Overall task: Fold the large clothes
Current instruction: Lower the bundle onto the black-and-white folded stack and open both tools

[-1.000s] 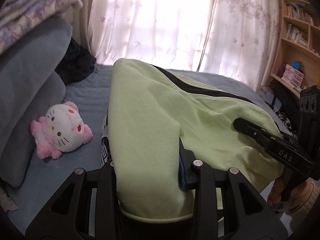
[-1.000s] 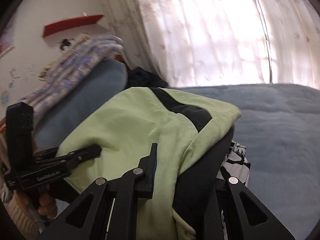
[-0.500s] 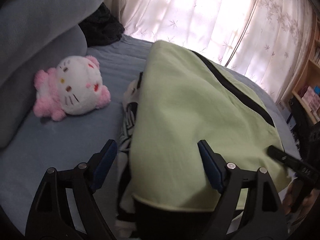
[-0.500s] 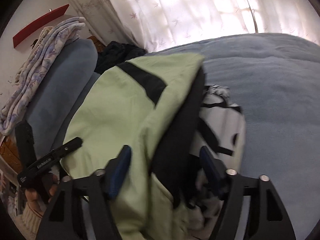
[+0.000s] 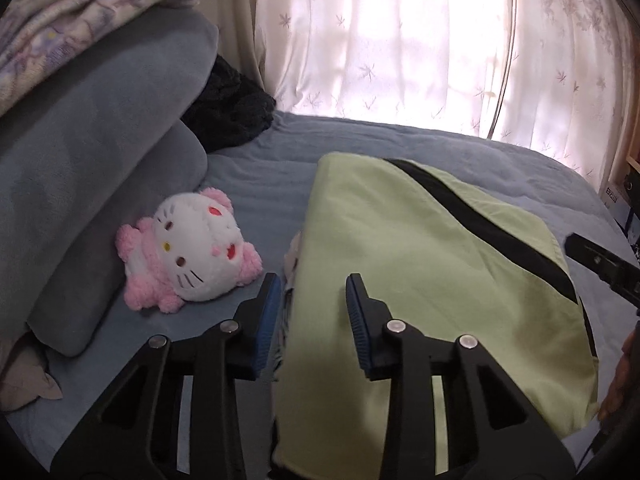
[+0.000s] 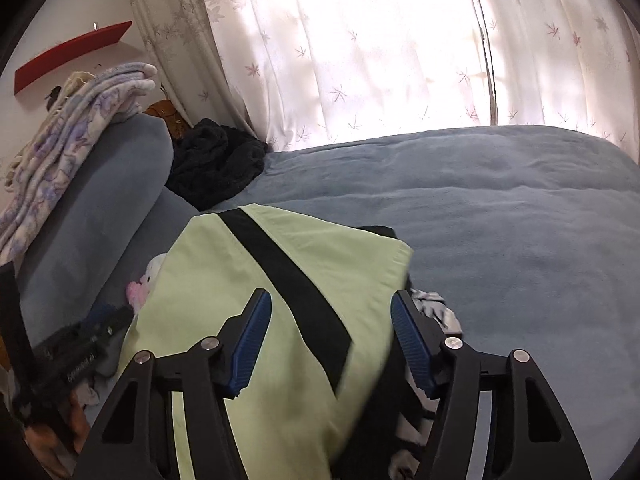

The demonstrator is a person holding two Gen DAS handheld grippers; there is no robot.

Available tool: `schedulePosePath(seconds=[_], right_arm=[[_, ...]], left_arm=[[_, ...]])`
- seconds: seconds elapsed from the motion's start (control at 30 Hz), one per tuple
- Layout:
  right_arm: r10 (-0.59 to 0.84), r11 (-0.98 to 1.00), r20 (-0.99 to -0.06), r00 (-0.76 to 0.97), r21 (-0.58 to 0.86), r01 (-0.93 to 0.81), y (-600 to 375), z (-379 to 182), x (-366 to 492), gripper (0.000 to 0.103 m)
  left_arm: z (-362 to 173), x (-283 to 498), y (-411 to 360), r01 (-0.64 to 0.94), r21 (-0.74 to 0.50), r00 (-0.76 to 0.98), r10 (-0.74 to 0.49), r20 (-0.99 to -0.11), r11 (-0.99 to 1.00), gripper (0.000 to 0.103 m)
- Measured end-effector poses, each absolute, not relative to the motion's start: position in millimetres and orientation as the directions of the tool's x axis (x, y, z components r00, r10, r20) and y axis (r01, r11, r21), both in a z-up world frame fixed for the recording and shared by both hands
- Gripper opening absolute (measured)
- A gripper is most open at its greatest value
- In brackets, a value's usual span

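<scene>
Both spread wide, gripping nothing: left claw and right claw over the folded green garment, likely releasing.

We see the folded garment lying on the bed, with a patterned cloth under it, poking out at its right edge. To its left a plush toy rests on the bed against the stacked pillows, which carry a folded blanket on top. Behind the pillows, near the curtain, lies a heap of clothing. Our left gripper hangs over the garment's left edge, our right gripper over its right part; we think neither touches it.
</scene>
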State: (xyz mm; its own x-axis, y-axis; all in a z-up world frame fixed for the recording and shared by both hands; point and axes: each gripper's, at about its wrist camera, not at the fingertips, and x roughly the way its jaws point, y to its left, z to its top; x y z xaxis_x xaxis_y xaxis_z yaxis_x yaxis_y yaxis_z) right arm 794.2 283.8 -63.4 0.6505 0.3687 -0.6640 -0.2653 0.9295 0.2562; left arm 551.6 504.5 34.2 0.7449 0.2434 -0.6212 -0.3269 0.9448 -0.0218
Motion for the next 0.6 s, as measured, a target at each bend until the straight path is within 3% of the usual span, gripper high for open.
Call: schedulePosePath(seconds=[0.13, 0.2, 0.27, 0.47, 0.6], right_arm=[[0.27, 0.961, -0.741, 0.615, 0.165, -0.224, 333, -79, 818, 0.062], [0.239, 0.968, -0.772, 0.589, 0.139, -0.211, 333, -98, 825, 0.062], [0.244, 0.966, -0.786, 0.567, 0.147, -0.212, 336, -122, 838, 0.063], [0.3, 0.953, -0.773, 0.559, 0.226, -0.199, 330, -168, 860, 0.066], [0.33, 0.943, -0.772, 0.543, 0.287, -0.166, 316, -196, 873, 0.077]], left_arm=[[16, 571, 504, -0.347, 0.019, 0.695, 0.271, -0.666, 0.938, 0.031], [6, 579, 506, -0.353, 0.062, 0.682, 0.302, -0.667, 0.934, 0.038], [-3, 584, 511, -0.351, 0.07, 0.677, 0.305, -0.67, 0.934, 0.042], [-21, 593, 525, -0.335, -0.017, 0.697, 0.236, -0.677, 0.942, 0.043], [-30, 592, 526, -0.333, -0.015, 0.707, 0.239, -0.665, 0.943, 0.043]])
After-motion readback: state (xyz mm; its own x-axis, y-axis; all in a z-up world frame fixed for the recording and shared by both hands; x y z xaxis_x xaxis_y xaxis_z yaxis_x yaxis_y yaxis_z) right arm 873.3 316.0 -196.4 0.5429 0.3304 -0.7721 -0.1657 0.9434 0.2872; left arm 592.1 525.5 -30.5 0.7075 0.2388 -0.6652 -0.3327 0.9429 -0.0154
